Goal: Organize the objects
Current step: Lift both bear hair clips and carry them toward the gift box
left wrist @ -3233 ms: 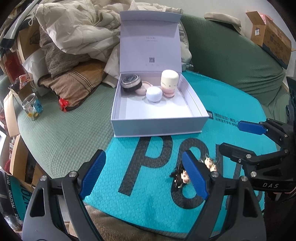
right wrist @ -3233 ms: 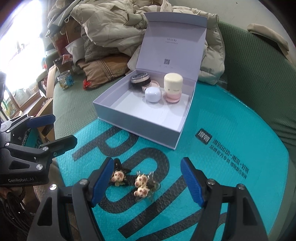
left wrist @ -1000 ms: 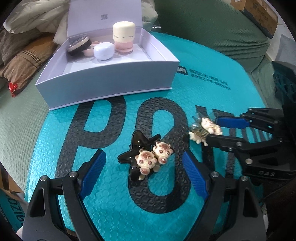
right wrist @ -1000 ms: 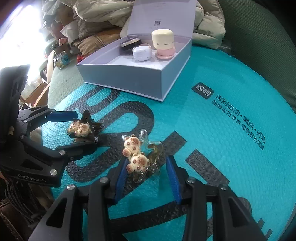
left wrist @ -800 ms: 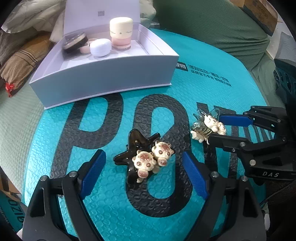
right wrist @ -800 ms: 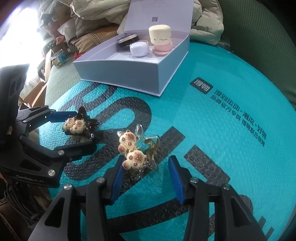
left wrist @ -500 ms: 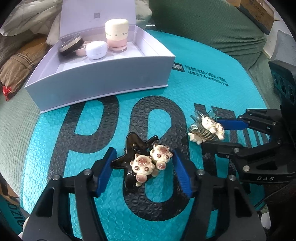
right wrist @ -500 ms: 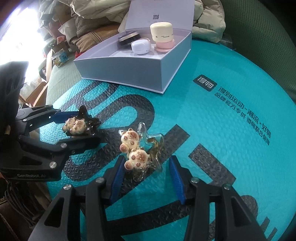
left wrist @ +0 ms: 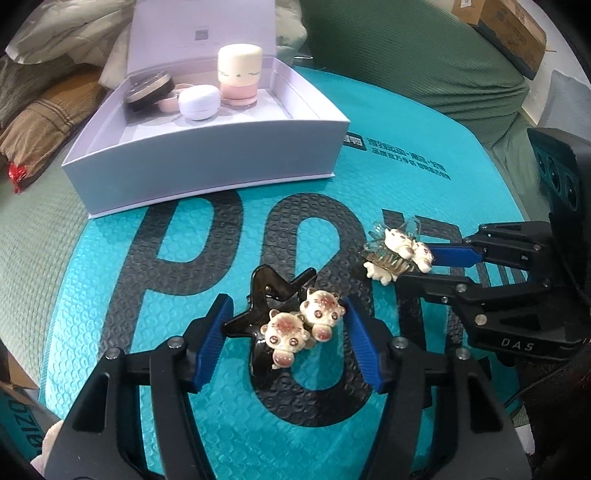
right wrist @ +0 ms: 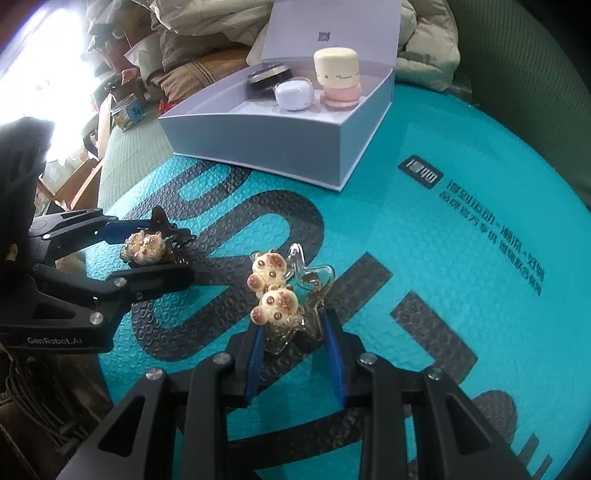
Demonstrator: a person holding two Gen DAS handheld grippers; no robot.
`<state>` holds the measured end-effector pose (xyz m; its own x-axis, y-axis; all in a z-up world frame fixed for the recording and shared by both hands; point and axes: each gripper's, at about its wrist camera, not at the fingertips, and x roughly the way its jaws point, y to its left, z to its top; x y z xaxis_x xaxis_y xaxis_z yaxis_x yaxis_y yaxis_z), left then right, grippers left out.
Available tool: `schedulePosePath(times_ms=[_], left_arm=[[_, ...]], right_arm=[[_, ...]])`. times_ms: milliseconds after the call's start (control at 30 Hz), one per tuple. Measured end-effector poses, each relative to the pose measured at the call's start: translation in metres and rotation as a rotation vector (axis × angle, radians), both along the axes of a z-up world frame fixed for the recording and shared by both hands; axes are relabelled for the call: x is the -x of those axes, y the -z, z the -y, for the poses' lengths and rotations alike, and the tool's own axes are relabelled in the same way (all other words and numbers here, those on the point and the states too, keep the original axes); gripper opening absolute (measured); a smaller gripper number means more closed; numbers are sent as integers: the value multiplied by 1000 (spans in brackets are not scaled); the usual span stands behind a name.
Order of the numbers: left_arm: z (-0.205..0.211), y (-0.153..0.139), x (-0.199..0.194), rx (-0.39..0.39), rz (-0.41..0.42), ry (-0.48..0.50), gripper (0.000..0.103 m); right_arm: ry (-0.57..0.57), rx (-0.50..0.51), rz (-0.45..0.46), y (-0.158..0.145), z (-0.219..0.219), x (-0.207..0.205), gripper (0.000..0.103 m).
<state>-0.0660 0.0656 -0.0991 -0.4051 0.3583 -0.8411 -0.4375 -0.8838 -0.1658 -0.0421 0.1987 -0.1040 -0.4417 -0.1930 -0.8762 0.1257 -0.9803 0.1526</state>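
Two star-shaped hair clips on a teal bubble mailer (left wrist: 110, 317) printed with big black letters, spread over a green ribbed sofa cushion (left wrist: 29, 236). Left hand-held gripper (left wrist: 288, 334) low over the near middle of the mailer, blue pads either side of the black star clip (left wrist: 269, 295), its two cream bear charms facing up; jaws drawn in around it within the past second, one pad against the left star point and the other against the right bear's ear, so gripping the black star clip. Right hand-held gripper (right wrist: 293, 345) just right of it, jaws just drawn fully together on the near end of the clear star clip (right wrist: 295, 295), pads pinching the clip's transparent body below its two bear charms. Both clips lying on the mailer, close together, not touching each other. Farther back, at the far left edge of the mailer, an open lavender gift box (left wrist: 207, 173), lid standing upright behind it. Inside, along the far wall: a dark round compact (left wrist: 149, 90) at left, a small pink jar (left wrist: 168, 103) partly hidden behind a white rounded case (left wrist: 199, 101), and a cream-capped pink bottle (left wrist: 239, 75) at right. Near half of the box floor bare. Beyond the box, crumpled beige bedding (right wrist: 177, 22); a cardboard carton (left wrist: 506, 29) at far right.
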Motion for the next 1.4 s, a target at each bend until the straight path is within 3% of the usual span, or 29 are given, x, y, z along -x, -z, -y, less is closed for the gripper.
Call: schedulePosePath(times_ms=[267, 367, 533, 1100, 1400], left_arm=[[20, 2, 0, -38, 25, -64, 60], [29, 4, -1, -47, 38, -89, 60], [40, 2, -2, -60, 39, -117, 60], [68, -2, -6, -67, 45, -192, 60], [83, -13, -5, -66, 39, -229, 60]], right_arm=[[18, 3, 1, 3, 9, 8, 49], [16, -15, -17, 3, 14, 11, 49], [27, 26, -43, 0, 14, 13, 36], [-81, 92, -90, -24, 46, 22, 36], [-166, 67, -133, -45, 66, 29, 36]])
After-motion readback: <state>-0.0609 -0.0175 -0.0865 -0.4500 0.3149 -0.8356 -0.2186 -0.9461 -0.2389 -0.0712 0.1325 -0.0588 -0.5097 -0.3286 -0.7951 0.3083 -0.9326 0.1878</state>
